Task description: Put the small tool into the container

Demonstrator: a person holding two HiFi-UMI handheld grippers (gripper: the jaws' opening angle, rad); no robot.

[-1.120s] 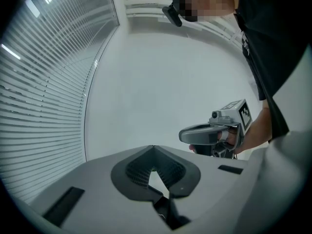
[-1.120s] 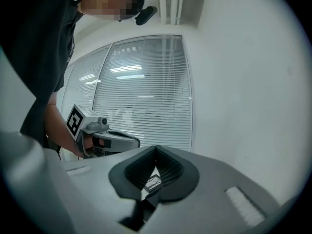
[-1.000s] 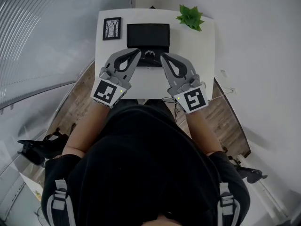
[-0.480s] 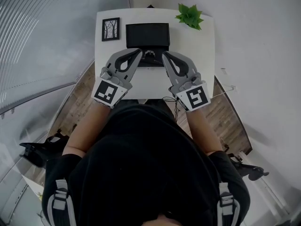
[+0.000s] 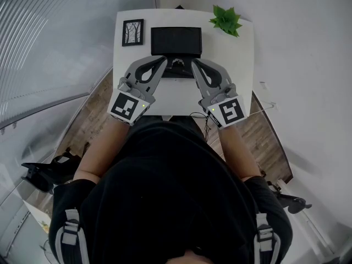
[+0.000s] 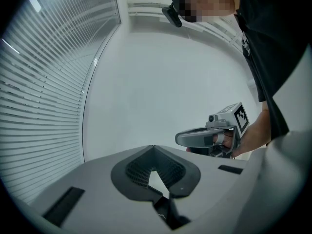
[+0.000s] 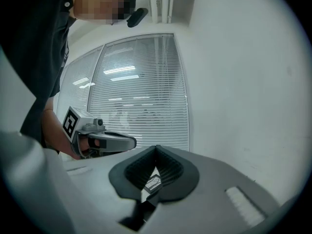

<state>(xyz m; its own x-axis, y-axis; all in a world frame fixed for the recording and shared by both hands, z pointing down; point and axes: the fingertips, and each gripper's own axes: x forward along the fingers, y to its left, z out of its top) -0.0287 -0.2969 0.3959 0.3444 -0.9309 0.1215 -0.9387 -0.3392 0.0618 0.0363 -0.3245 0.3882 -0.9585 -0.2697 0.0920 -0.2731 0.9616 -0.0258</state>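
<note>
A black rectangular container (image 5: 176, 41) stands at the far middle of a white table (image 5: 234, 54). Just in front of it lies a small dark tool (image 5: 177, 66), too small for me to make out its shape. My left gripper (image 5: 163, 60) and right gripper (image 5: 193, 65) hover on either side of the tool, tips toward the container. Both are shut with nothing between their jaws. In the left gripper view my left gripper (image 6: 153, 147) faces a bare wall, with the right gripper (image 6: 180, 139) beside it. The right gripper view shows the right gripper (image 7: 156, 147), the left gripper (image 7: 132, 141) and window blinds.
A small framed picture (image 5: 132, 32) stands at the table's far left and a green plant (image 5: 225, 20) at its far right. A cable (image 5: 258, 110) hangs off the table's right side. Wooden floor shows on both sides of the table.
Both grippers have barely moved, shifting only slightly with the head view. Nothing was taken hold of or let go.
</note>
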